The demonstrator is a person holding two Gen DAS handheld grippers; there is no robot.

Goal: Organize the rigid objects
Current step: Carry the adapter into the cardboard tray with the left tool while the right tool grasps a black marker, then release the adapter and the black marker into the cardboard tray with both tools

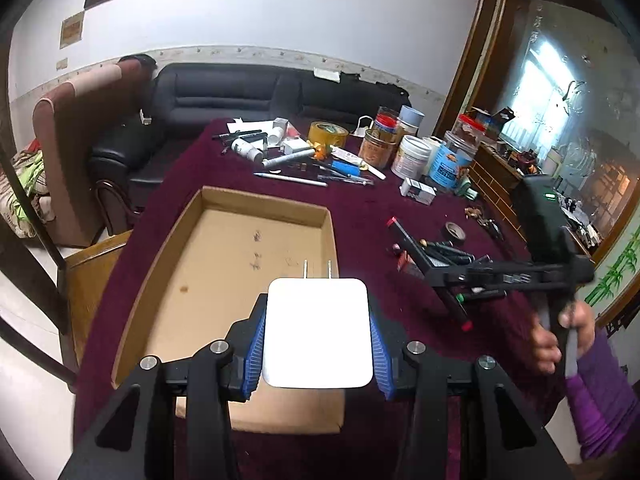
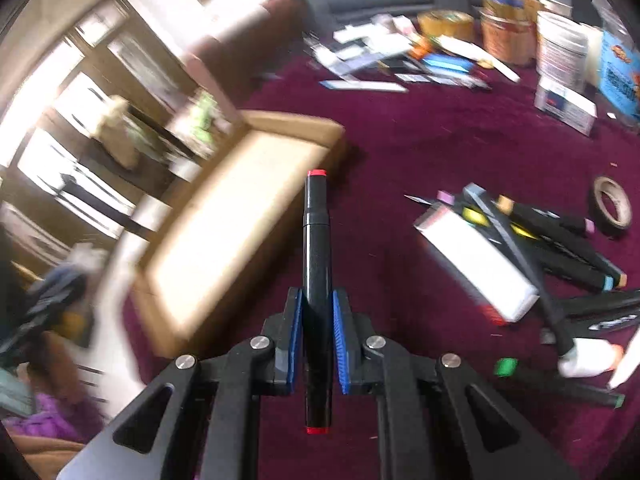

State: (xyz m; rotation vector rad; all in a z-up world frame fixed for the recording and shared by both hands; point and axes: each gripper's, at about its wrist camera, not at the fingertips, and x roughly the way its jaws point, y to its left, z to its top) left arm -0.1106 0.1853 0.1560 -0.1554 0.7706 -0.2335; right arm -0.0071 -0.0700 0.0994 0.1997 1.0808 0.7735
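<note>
My left gripper (image 1: 318, 330) is shut on a white plug adapter (image 1: 318, 332), its two metal prongs pointing forward, above the near right part of a shallow cardboard box (image 1: 224, 264). My right gripper (image 2: 317, 328) is shut on a black marker with red end caps (image 2: 317, 264), held lengthwise between the blue pads (image 2: 340, 344) over the purple tablecloth (image 2: 400, 152), just right of the cardboard box (image 2: 240, 216). In the left wrist view the right gripper (image 1: 452, 296) shows from the side with the marker (image 1: 458, 308) in it. The box looks bare inside.
A heap of black markers (image 2: 560, 248), a white box (image 2: 476, 256) and a tape ring (image 2: 612, 202) lie to the right. Pens, a tape roll (image 1: 328, 134), jars and tubs (image 1: 414, 156) crowd the table's far end. A black sofa (image 1: 240, 92) and wooden chair (image 1: 96, 264) stand beyond.
</note>
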